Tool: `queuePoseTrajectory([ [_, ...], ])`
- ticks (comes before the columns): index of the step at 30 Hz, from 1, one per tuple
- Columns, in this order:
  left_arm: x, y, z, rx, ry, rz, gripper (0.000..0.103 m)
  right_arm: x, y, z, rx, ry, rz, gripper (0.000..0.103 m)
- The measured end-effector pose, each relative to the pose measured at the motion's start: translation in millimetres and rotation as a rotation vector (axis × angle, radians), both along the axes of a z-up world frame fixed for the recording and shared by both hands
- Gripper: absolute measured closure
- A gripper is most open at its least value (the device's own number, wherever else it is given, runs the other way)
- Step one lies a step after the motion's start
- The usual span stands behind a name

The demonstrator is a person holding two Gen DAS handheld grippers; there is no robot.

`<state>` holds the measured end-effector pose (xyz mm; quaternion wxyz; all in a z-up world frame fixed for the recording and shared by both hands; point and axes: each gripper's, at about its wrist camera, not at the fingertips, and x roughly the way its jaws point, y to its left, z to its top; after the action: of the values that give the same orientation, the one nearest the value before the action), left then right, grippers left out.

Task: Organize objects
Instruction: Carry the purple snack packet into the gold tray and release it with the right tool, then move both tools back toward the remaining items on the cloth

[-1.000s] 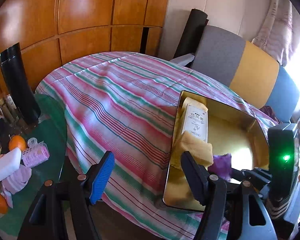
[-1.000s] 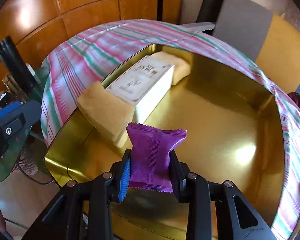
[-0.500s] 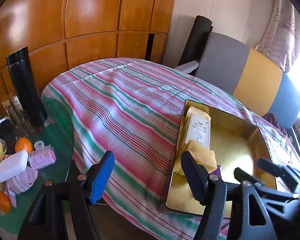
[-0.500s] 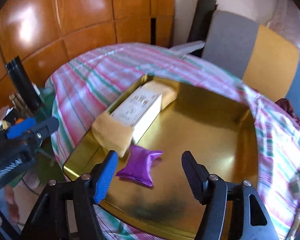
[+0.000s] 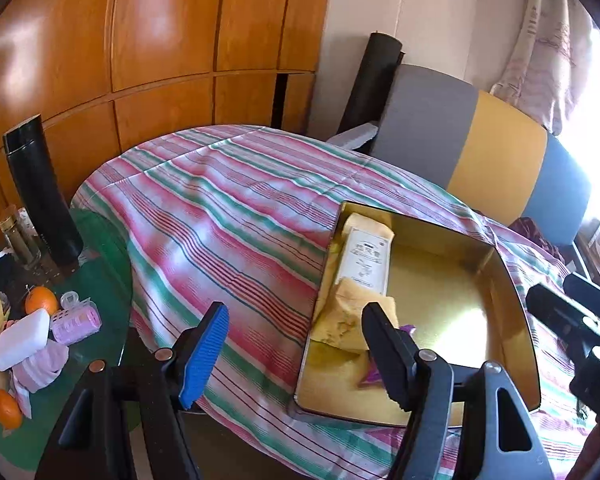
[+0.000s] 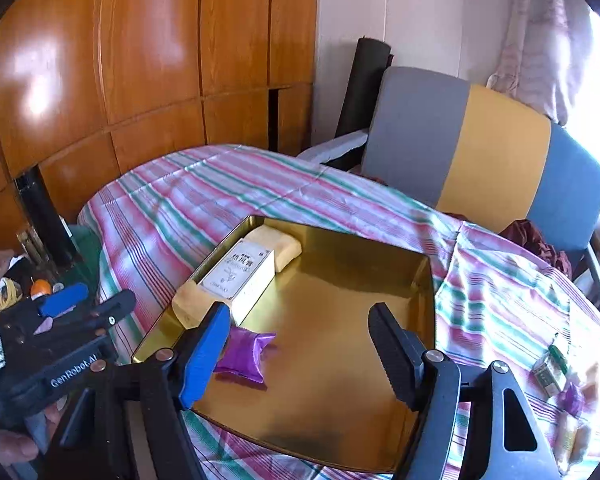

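Sorting snacks into the shallow gold metal tray on the striped pink-and-green tablecloth.
Along the tray's left wall I see a white printed carton between two soft yellow pouches; a small purple foil sachet lies loose on the near floor. My right gripper and left gripper both stand spread, empty. More packets wait at right: light, crinkly and slippery, I judge, best pinched across the flat middle.
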<state>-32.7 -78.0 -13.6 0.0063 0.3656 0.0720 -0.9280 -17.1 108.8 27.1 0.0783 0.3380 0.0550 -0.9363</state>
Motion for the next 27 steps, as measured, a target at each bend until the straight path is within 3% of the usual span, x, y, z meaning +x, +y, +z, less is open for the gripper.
queuePoseTrajectory([
  [15,4.2,31.8,10.6,-0.024,0.018,-0.078,0.033,15.9,35.2,16.1,-0.021,0.053,-0.08,0.029],
  [27,9.1,85.5,15.3,-0.053,0.016,-0.214,0.033,24.1,89.1,11.3,-0.027,0.049,-0.189,0.028],
])
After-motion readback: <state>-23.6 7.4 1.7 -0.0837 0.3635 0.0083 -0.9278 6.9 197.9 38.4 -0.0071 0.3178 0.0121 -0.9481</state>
